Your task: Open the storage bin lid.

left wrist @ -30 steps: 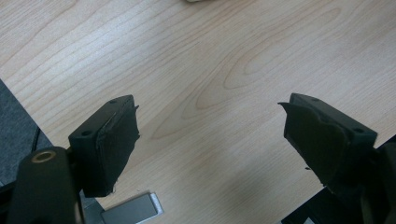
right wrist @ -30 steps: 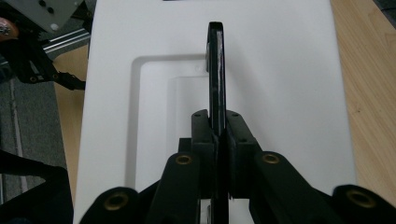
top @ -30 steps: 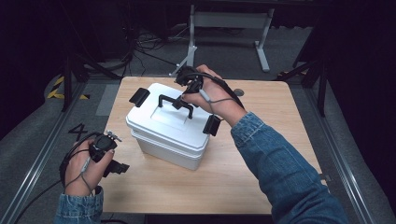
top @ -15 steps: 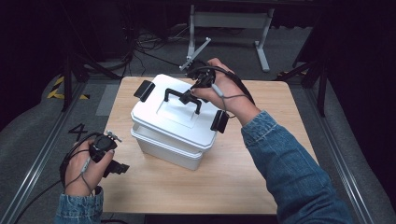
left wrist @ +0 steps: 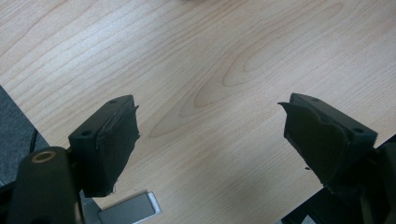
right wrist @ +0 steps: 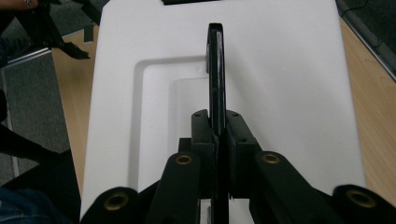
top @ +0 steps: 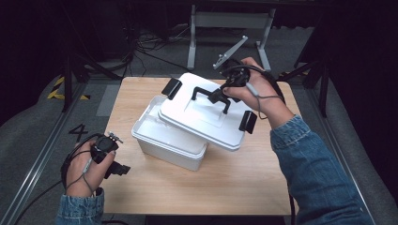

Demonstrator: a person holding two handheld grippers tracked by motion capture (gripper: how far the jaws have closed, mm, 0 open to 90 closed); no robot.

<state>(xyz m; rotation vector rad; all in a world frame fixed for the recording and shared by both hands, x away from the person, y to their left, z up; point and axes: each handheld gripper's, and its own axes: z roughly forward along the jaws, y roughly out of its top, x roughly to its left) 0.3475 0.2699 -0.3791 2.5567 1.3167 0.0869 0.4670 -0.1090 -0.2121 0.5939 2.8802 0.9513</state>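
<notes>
Right gripper (top: 220, 95) has its jaws pinched tight on the black handle (top: 210, 93) of the white lid (top: 206, 117), and that lid hangs tilted, clear of the box, its near edge low over the open white box (top: 169, 140) and its far edge raised; black latches (top: 171, 87) show at both ends of it. In the right gripper view the thin handle (right wrist: 215, 70) runs straight up between the closed jaws, white lid (right wrist: 280, 93) spread beneath it. The box sits near the middle of the pale wooden table (top: 234, 187), a little left of centre. Over at the near left corner, the left gripper (top: 117, 168) rests low by the table edge, well apart from the box, and its own view has the two black pads (left wrist: 114, 140) spread wide with only bare wood grain (left wrist: 224, 70) between them. Around the table, it's a dim room: grey floor (top: 28, 140), a yellow-and-black floor marking (top: 58, 89) at the left, loose cables (top: 141, 47) behind, and a grey metal stand (top: 230, 21) at the back.
</notes>
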